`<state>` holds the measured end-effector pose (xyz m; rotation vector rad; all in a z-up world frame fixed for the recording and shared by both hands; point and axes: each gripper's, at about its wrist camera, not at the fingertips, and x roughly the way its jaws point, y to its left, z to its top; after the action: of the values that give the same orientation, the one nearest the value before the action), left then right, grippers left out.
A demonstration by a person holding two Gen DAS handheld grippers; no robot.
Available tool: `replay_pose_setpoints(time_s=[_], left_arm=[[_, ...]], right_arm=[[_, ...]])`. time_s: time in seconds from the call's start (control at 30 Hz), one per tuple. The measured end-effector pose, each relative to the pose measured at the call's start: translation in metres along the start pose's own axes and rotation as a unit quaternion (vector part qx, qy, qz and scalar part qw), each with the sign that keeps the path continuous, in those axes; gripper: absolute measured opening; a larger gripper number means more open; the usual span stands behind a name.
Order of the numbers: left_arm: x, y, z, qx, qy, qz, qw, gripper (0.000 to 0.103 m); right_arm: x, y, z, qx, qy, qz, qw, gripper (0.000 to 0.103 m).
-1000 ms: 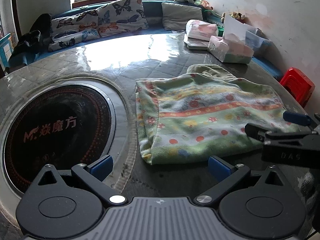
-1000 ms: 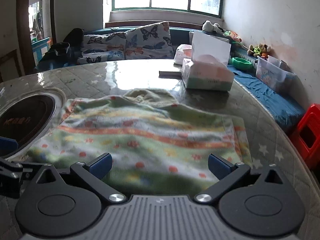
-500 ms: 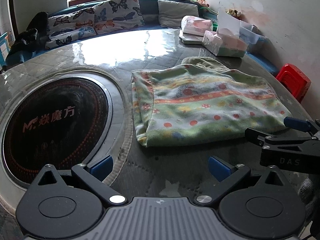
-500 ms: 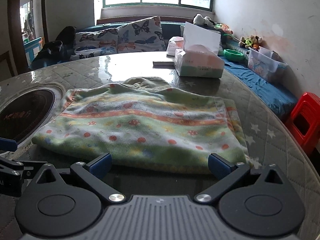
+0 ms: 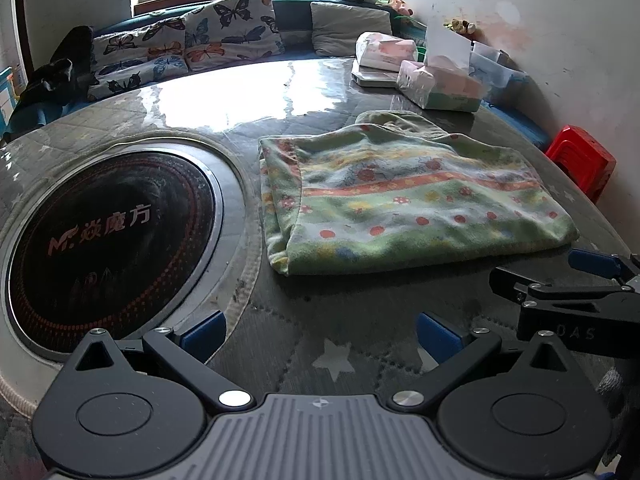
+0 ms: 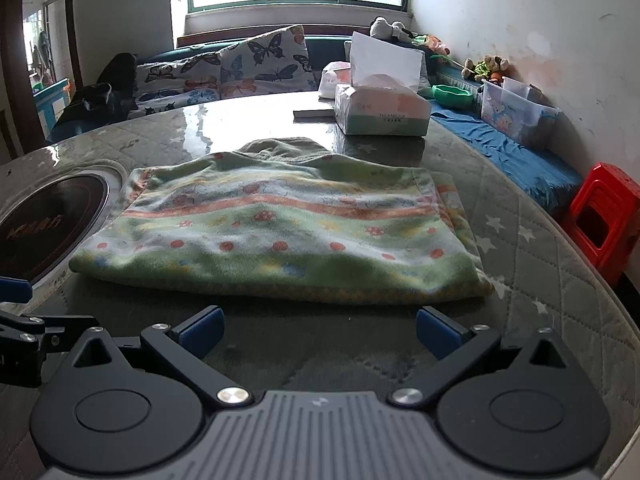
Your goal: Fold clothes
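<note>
A folded green fleece garment (image 5: pixel 400 200) with orange stripes and red dots lies flat on the round table; it also shows in the right wrist view (image 6: pixel 280 236). A plain green part (image 6: pixel 280 148) sticks out at its far edge. My left gripper (image 5: pixel 320 334) is open and empty, short of the garment's near left corner. My right gripper (image 6: pixel 318 330) is open and empty, just short of the garment's near edge. The right gripper also shows at the right of the left wrist view (image 5: pixel 560 280).
A round black hotplate (image 5: pixel 100 236) is set into the table (image 5: pixel 328 360) left of the garment. Tissue packs (image 6: pixel 380 112) and a flat box stand at the table's far side. A cushioned bench (image 5: pixel 200 40) runs behind. A red stool (image 6: pixel 604 220) stands at the right.
Both grippers have drawn back from the garment toward the near table edge. The garment lies as before, now wholly beyond both sets of fingers.
</note>
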<state>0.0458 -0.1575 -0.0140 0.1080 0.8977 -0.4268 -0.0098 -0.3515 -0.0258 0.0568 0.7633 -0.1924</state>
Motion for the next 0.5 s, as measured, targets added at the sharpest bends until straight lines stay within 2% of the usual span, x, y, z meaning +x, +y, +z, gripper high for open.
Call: replay_pose_setpoints(time_s=[0.5], left_arm=[[-0.005, -0.006, -0.011, 0.006, 0.006, 0.001, 1.0, 0.103]], right_arm=[[-0.008, 0.002, -0.011, 0.003, 0.006, 0.0, 1.0, 0.103]])
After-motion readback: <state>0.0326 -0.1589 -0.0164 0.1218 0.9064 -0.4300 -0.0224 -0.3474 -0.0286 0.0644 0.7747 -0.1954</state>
